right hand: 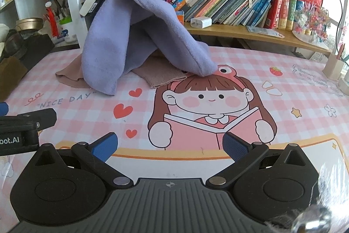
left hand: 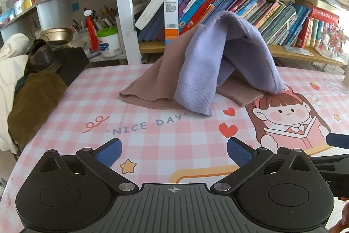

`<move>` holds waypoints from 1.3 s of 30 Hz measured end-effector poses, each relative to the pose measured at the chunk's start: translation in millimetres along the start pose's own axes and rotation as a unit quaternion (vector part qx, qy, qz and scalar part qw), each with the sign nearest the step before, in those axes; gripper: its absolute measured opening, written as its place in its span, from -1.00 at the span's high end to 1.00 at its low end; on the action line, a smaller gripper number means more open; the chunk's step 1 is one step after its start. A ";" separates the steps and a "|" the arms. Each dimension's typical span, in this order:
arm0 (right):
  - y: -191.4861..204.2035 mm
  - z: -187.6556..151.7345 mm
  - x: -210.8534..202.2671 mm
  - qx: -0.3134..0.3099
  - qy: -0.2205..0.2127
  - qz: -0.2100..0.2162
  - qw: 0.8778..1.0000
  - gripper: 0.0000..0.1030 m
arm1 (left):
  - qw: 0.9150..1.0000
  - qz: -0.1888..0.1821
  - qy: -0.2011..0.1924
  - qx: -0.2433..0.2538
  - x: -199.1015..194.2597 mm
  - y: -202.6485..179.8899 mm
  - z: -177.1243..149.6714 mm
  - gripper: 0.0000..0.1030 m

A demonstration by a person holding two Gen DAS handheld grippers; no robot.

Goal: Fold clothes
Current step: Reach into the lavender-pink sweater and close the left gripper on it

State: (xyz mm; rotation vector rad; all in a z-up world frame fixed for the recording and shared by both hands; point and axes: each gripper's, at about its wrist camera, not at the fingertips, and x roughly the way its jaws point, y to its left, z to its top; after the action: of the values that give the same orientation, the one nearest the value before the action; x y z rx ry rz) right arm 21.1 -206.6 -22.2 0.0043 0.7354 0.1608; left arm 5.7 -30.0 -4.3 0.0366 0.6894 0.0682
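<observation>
A lilac garment (left hand: pixel 220 58) stands heaped in a tent shape over a tan-brown garment (left hand: pixel 152 82) at the far side of the pink checked table (left hand: pixel 152 145). Both show in the right wrist view too, the lilac one (right hand: pixel 130 36) on top of the brown one (right hand: pixel 161 75). My left gripper (left hand: pixel 174 152) is open and empty, low over the table well short of the clothes. My right gripper (right hand: pixel 170 146) is open and empty, beside it over the printed cartoon girl (right hand: pixel 209 102). Part of the left gripper's body (right hand: pixel 24 130) shows at the right view's left edge.
A bookshelf full of books (left hand: pixel 250 8) stands right behind the table. A brown cloth (left hand: pixel 32 102), a shoe (left hand: pixel 41 56) and a cream cushion (left hand: pixel 8 71) lie off the table's left edge. A pen holder (right hand: pixel 333 67) sits at the far right.
</observation>
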 end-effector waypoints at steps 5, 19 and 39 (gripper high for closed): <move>-18.4 4.1 4.1 0.019 0.002 0.031 0.999 -1.00 | 1.000 0.002 -0.012 0.011 0.5 -11.7 3.4 -1.00; -84.1 22.3 25.5 0.108 0.001 0.053 0.993 -1.00 | 1.000 0.010 -0.021 0.009 34.4 -24.8 34.2 -1.00; -136.8 23.7 18.8 0.236 0.026 0.108 0.965 -1.00 | 0.990 0.068 -0.066 0.100 120.8 -52.8 90.1 -1.00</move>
State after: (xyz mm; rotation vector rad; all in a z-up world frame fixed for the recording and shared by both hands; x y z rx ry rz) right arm 70.4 -337.8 -25.4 0.5384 0.8102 0.1912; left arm 158.7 -74.6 -14.4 0.2785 0.5588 0.1267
